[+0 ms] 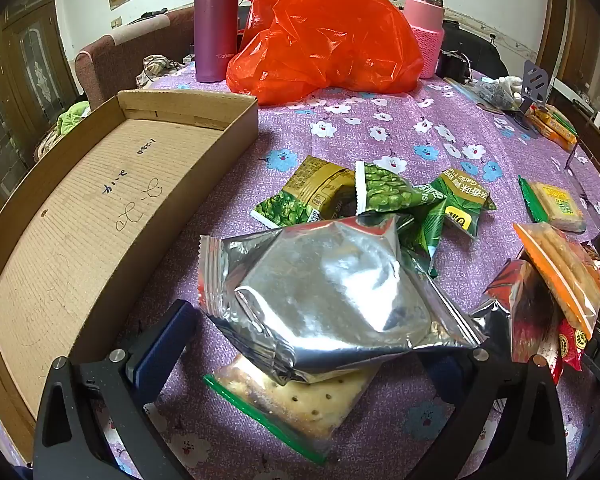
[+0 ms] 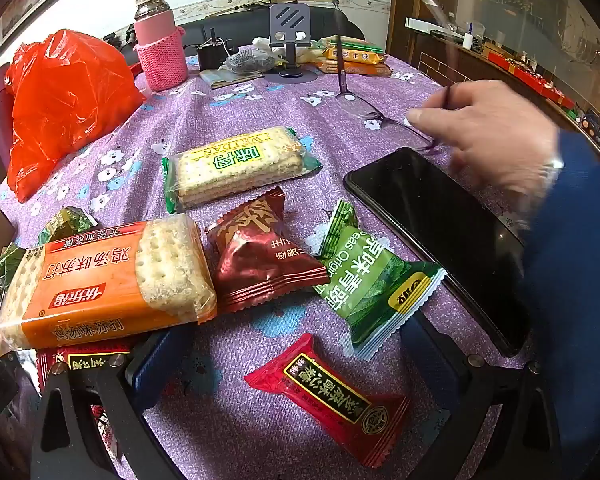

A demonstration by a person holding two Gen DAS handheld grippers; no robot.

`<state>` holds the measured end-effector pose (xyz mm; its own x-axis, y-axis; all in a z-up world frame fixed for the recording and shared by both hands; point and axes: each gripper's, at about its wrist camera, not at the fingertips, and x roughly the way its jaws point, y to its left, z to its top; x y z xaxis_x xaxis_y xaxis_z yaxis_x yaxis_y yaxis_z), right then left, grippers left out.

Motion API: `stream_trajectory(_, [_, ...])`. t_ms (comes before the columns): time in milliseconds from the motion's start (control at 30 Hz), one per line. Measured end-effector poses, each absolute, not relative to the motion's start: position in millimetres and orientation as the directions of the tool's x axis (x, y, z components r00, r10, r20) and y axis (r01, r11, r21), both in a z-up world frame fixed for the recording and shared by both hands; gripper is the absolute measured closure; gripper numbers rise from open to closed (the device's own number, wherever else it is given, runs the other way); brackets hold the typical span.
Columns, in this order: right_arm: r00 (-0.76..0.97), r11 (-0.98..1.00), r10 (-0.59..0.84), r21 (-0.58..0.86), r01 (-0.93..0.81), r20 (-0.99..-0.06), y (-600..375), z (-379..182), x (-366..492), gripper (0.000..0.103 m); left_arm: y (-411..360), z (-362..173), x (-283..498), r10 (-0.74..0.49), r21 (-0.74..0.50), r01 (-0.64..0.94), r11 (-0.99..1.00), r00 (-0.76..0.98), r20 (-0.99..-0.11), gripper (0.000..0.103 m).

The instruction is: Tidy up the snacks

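My left gripper (image 1: 312,340) stands open above the purple flowered tablecloth, with a silver foil packet (image 1: 332,292) lying between its fingers on top of a green-edged cracker packet (image 1: 296,404). Several green pea packets (image 1: 380,196) lie just beyond. An empty cardboard tray (image 1: 100,216) sits to the left. My right gripper (image 2: 284,348) is open too, over a red snack packet (image 2: 332,396). Ahead of it lie an orange cracker pack (image 2: 108,280), a dark red packet (image 2: 260,252), a green packet (image 2: 372,280) and a yellow-labelled cracker pack (image 2: 236,164).
A person's hand (image 2: 488,128) reaches over glasses (image 2: 380,116) beside a black phone (image 2: 440,240) on the right. An orange plastic bag (image 1: 324,32), a purple flask (image 1: 216,20), a pink-sleeved jar (image 1: 424,20) and a phone stand (image 2: 290,40) stand at the far side.
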<state>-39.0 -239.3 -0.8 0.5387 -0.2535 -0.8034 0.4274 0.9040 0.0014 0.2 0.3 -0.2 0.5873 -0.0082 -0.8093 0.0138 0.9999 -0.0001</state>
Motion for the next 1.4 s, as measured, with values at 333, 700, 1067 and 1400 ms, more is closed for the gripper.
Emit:
stream_trajectory(333, [0.539,0.904,-0.252,0.003,0.427,-0.803,-239,-1,-39,0.001,-14,1,-5,-0.121,0.009,0.219,0.976,0.573,-0.81,0.0])
stream_trajectory(700, [0.54,0.904,-0.252,0.004,0.428,-0.803,-239,-1,-39,0.001,-14,1,-4,-0.125,0.007,0.222,0.975,0.572,-0.811,0.0])
stream_trajectory(1067, [0.54,0.904,-0.252,0.004,0.428,-0.803,-240,-1,-39,0.001,-14,1,-5,-0.125,0.007,0.222,0.975,0.574,-0.81,0.0])
stream_trajectory(1400, [0.539,0.904,-0.252,0.004,0.428,-0.803,-239,-1,-39,0.001,-14,0,-5,-0.125,0.007,0.221,0.975,0.574,-0.809,0.0])
